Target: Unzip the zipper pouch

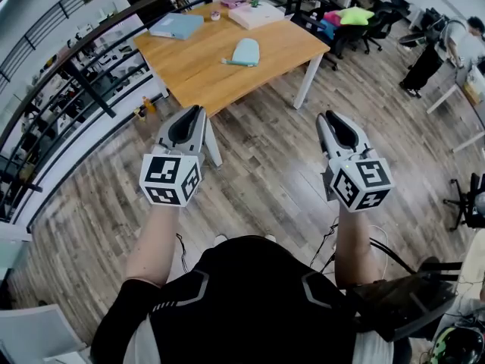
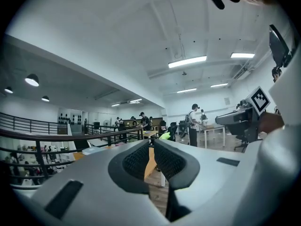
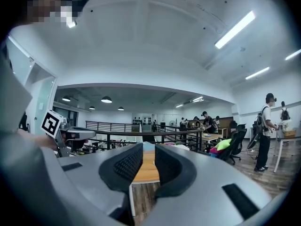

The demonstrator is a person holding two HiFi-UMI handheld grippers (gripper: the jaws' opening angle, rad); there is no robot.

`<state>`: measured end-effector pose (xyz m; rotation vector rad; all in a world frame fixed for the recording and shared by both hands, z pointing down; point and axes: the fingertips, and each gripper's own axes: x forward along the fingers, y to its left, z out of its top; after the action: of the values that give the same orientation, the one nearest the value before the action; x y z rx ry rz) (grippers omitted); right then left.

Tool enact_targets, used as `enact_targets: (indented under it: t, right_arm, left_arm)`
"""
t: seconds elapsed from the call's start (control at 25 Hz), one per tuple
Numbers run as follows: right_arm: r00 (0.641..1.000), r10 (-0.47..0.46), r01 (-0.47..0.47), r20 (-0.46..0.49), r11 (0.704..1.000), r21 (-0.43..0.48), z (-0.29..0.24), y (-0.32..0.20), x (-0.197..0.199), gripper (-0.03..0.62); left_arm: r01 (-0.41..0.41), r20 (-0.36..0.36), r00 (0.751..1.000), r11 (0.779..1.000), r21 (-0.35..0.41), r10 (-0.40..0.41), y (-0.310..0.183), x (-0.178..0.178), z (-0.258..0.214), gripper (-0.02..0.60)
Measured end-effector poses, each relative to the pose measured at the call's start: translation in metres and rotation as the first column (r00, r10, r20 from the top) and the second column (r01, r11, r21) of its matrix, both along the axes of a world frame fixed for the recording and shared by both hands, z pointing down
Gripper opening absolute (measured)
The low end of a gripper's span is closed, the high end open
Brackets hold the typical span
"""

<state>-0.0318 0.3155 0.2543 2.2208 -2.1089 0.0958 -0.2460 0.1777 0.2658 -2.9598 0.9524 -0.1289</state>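
Head view: the zipper pouch lies flat near the middle of the table. My left gripper and right gripper hover short of the table's near edge, well apart from the pouch. I judge the step in hand is the approach: close in on the table, pin one end of the pouch against it, and save the other gripper for the pull tab.

Left gripper view: the jaws are closed together with nothing between them, and only a sliver of table shows past them. I'd open them before pinning.

Right gripper view: the jaws are narrowly parted and empty. A pale blue shape on the table beyond is probably the pouch.
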Motion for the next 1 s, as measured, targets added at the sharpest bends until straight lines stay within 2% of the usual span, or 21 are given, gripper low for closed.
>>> enact_targets:
  t: [0.04, 0.08, 0.16, 0.36, 0.68, 1.0]
  right_arm:
    - [1.0, -0.006, 0.006, -0.002, 1.0, 0.0, 0.0, -0.001, 0.0, 0.099]
    - [1.0, -0.01, 0.01, -0.005, 1.0, -0.002, 0.0, -0.001, 0.0, 0.134]
    - [1.0, -0.016, 0.015, -0.01, 1.0, -0.009, 0.002, -0.002, 0.001, 0.187]
    - [1.0, -0.014, 0.014, 0.0, 1.0, -0.012, 0.007, -0.001, 0.007, 0.229]
    - [1.0, -0.021, 0.021, 0.01, 1.0, -0.009, 0.008, -0.001, 0.024, 0.245]
    - [0.999, -0.045, 0.045, 0.012, 0.999, 0.005, 0.012, 0.007, 0.058, 0.245]
  left_arm:
    - [0.005, 0.007, 1.0, 1.0, -0.002, -0.005, -0.001, 0.0, 0.001, 0.039]
    - [0.004, 0.01, 1.0, 1.0, -0.008, -0.004, -0.001, 0.0, 0.003, 0.071]
    - [-0.01, 0.009, 1.0, 0.999, -0.03, 0.01, -0.001, 0.002, 0.006, 0.185]
    - [-0.017, 0.02, 1.0, 1.0, -0.022, 0.017, 0.006, 0.007, 0.01, 0.261]
    - [-0.016, 0.019, 1.0, 1.0, -0.011, 0.017, 0.011, 0.024, 0.008, 0.264]
    - [-0.012, 0.034, 0.999, 1.0, -0.006, 0.012, 0.016, 0.062, 0.013, 0.264]
